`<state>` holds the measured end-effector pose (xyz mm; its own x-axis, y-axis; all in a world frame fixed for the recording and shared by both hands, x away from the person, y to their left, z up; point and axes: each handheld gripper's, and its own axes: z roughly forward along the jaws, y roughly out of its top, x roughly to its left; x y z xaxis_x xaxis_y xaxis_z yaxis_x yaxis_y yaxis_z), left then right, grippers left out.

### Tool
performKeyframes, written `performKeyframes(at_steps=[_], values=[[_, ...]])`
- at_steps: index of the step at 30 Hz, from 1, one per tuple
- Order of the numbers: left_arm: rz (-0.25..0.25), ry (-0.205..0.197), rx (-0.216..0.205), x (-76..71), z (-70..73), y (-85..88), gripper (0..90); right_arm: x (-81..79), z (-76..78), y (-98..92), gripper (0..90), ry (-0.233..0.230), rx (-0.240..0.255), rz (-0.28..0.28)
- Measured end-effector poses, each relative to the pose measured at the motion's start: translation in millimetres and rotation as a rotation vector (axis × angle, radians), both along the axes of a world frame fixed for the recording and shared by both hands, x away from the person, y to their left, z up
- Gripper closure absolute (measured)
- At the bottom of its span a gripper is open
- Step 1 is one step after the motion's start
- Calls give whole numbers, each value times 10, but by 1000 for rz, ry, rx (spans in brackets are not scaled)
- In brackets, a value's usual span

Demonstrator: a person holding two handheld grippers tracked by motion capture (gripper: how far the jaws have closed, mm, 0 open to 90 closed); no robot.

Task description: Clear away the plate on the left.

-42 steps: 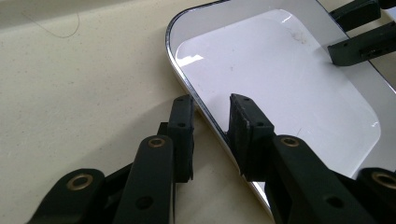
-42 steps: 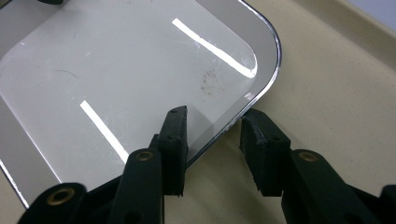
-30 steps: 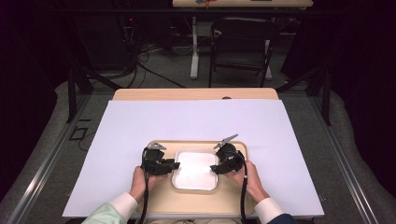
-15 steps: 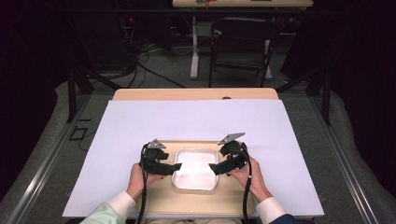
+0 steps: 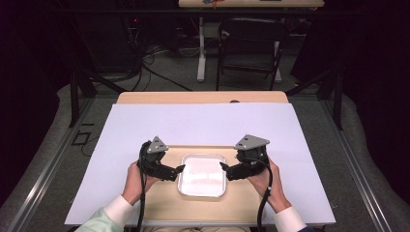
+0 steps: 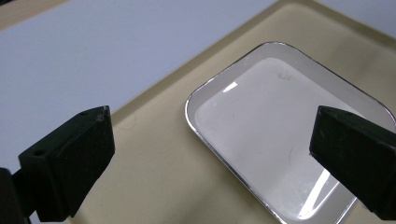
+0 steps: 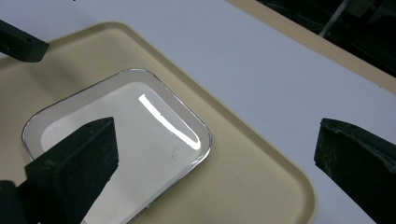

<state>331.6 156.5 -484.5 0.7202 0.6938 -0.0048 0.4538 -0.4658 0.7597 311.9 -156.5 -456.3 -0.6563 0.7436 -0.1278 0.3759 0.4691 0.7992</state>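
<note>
- Here, nearest to the person, the left gripper and the right gripper hang above a beige tray; the jaws of both have just been opening, stand wide apart, and nothing is between them.
- Between the grippers, a shiny metal dish with rounded corners lies flat in the tray, with nothing inside it.
- Under the tray a white sheet covers the table.
- Farther away, a dark chair stands on the floor.

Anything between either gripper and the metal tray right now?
Nothing visible. The metal tray lies bare on the beige tray, with the left gripper and right gripper open at its two sides, jaws clear of it.
</note>
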Motion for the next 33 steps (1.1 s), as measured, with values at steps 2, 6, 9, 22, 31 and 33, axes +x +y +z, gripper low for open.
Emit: performKeyframes(at_steps=[2,6,9,22,31,33], values=[[0,-26,12,-43,59,43,0,-68,65,-58,0,-38,8,-6],[8,-58,5,-128,150,166,0,-206,173,-212,0,-91,29,-17],[23,-72,4,-172,190,287,0,-300,228,-343,0,-113,42,-35],[140,-50,18,-336,113,973,1,-616,149,-943,0,-153,40,-207],[221,-26,-13,-539,-106,1343,1,-764,-185,-1329,0,-55,133,-321],[244,-9,-24,-570,-159,1380,1,-781,-241,-1361,0,-32,136,-343]])
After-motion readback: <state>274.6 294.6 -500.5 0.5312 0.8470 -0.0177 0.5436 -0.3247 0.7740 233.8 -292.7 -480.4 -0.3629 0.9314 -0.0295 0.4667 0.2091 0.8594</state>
